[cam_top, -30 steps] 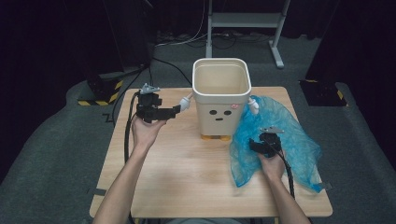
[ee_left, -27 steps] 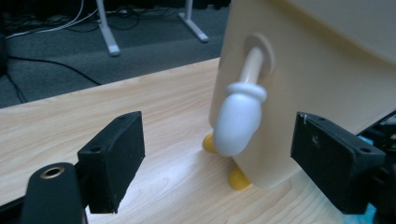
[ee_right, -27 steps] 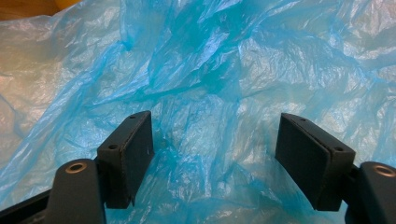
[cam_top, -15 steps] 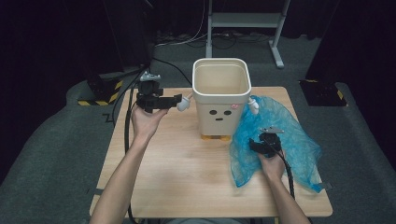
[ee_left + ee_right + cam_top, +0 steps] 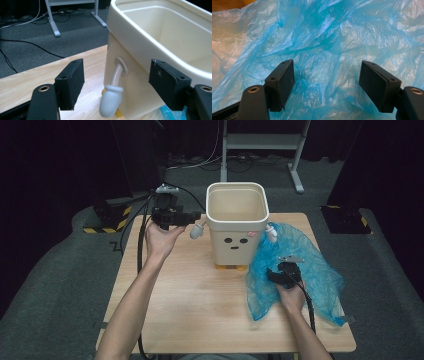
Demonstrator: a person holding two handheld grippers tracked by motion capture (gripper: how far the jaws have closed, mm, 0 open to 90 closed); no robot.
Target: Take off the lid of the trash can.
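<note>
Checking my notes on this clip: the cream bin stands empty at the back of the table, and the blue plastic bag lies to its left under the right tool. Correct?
One slip: the blue plastic bag lies to the right of the cream bin, as the high view shows. The bin is empty, and the right tool does hover over the bag.

Left gripper [image 5: 192,217] raised, jaws just narrowing (nothing between); right gripper [image 5: 275,276] gaping.

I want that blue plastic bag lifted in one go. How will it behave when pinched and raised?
The blue plastic bag looks thin and crinkled, so it will likely hang limp and drape. It seems very light and may slide across the table. Its glossy film could slip, so pinching a bunched fold seems safest.
</note>
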